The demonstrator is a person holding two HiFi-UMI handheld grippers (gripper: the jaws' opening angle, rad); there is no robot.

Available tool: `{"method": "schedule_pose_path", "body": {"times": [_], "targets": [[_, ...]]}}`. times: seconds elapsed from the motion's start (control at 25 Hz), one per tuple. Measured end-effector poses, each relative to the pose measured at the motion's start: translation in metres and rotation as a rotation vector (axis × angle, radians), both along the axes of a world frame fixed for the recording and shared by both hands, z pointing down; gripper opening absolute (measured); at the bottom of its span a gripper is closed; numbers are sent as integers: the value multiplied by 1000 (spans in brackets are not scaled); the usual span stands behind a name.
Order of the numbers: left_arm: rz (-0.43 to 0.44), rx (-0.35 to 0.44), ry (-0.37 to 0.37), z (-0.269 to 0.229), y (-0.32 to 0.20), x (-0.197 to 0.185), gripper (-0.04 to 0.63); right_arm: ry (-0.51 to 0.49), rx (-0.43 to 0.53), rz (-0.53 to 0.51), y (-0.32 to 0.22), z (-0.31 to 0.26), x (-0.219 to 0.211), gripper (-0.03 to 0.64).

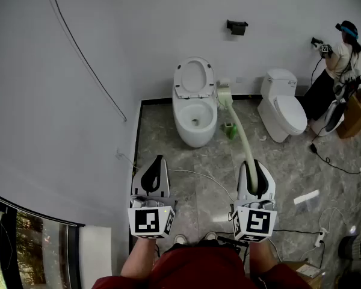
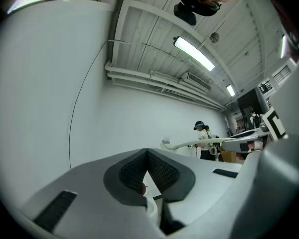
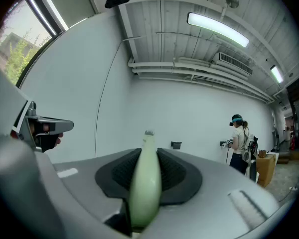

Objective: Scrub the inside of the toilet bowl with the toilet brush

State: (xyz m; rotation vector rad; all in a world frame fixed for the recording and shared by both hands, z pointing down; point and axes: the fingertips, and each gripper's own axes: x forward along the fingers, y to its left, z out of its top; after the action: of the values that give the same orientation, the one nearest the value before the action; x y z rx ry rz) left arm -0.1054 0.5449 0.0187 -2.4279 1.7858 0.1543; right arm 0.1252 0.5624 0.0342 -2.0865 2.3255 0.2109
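Head view: the toilet brush (image 1: pixel 239 128) slants toward the toilet bowl (image 1: pixel 195 136), its head just right of the rim, not yet inside.

Left gripper view: my left gripper (image 2: pixel 148 158) is pinched together on nothing.

Right gripper view: my right gripper (image 3: pixel 147 158) clamps the pale green handle. It looks light, stiff and probably slick, so a firm hold near the handle's end suits the bowl.

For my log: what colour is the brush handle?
Pale green, the long plastic handle; right gripper view.

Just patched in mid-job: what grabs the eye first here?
The long pale-green toilet brush clamped in the right gripper stands out, its head beside the open toilet bowl, not in it. The left gripper is shut and empty. Far right, a person stands by a closed second toilet.
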Motion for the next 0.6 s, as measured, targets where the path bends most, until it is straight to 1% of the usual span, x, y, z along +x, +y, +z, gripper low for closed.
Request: {"method": "schedule_pose_path", "body": {"times": [0.36,0.6], "targets": [[3,-6,-5,3,-5,10,5,-5,-6,7,-3,3,9,112],[11,-13,-10,7,-12,30,5,-20,-18,17,-7,10,28,112]]}}
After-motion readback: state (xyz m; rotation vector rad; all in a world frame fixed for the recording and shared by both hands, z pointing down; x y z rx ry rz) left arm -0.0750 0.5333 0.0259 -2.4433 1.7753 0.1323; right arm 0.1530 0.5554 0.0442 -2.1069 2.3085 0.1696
